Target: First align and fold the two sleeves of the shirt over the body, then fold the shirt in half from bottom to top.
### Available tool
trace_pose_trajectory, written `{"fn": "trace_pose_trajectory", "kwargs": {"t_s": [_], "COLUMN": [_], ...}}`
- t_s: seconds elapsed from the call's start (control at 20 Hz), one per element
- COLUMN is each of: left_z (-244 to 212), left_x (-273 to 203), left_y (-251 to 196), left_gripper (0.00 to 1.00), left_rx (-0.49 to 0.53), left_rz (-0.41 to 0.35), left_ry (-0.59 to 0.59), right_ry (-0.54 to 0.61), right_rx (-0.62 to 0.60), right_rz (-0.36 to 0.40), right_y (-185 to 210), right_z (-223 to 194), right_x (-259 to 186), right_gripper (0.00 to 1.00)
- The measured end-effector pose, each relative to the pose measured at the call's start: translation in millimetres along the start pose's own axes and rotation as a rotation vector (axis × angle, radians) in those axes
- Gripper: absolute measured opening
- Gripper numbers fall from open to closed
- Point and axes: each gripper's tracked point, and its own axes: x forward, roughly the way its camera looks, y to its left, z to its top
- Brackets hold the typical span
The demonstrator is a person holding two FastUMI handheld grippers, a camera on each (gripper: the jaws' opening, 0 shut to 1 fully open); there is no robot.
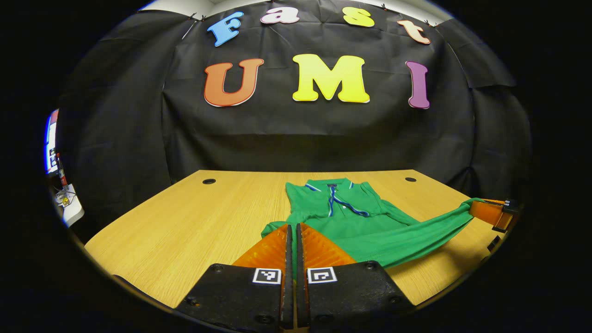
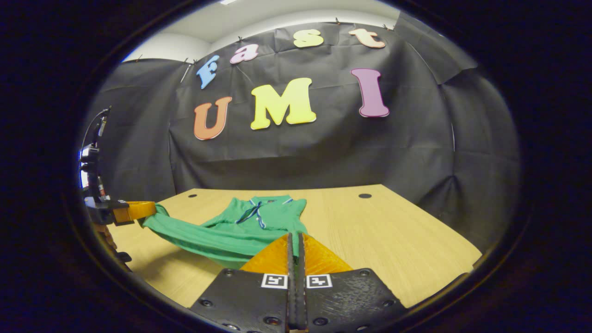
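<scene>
While both grippers, left [image 1: 294,227] and right [image 2: 295,237], are pinching its hem with fingers closed, the green collared shirt [image 1: 351,217] is lifting off the wooden table [image 1: 194,222].

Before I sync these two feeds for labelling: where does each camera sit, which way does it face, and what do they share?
Left gripper view: rides the left gripper, low over the near table edge, facing the booth wall; its own fingers close on the shirt hem; the right gripper holds the hem far right.
Right gripper view: rides the right gripper, facing the same wall, tilted; its own fingers pinch the hem; the left gripper shows far left.
Shared: shirt, table, wall, each other's gripper.
</scene>
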Motion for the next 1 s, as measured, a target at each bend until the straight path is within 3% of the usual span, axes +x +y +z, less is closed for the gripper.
{"fn": "trace_pose_trajectory", "kwargs": {"t_s": [0.25,0.45,0.65,0.85,1.0], "left_z": [39.7,24.7,34.6,51.3,53.0], "left_x": [93.6,167.1,216.8,273.9,317.7], "left_y": [3.1,5.3,-6.1,0.0,2.2], "left_gripper": [0.08,0.08,0.08,0.08,0.08], "left_rx": [0.0,-0.03,-0.059,-0.079,-0.031], "left_rz": [-0.011,0.009,-0.048,-0.032,-0.019], "left_ry": [-0.136,-0.14,-0.182,-0.215,-0.199], "right_ry": [-0.105,-0.119,-0.193,-0.204,-0.164], "right_rx": [-0.036,-0.035,-0.045,0.042,0.072], "right_rz": [-0.042,-0.115,-0.18,-0.229,-0.218], "right_y": [-2.3,-7.0,-13.4,-30.4,-33.6], "right_z": [43.8,33.3,49.5,58.7,60.4], "right_x": [92.3,179.0,243.3,312.4,363.4], "right_gripper": [0.02,0.0,0.01,0.0,0.0]}}
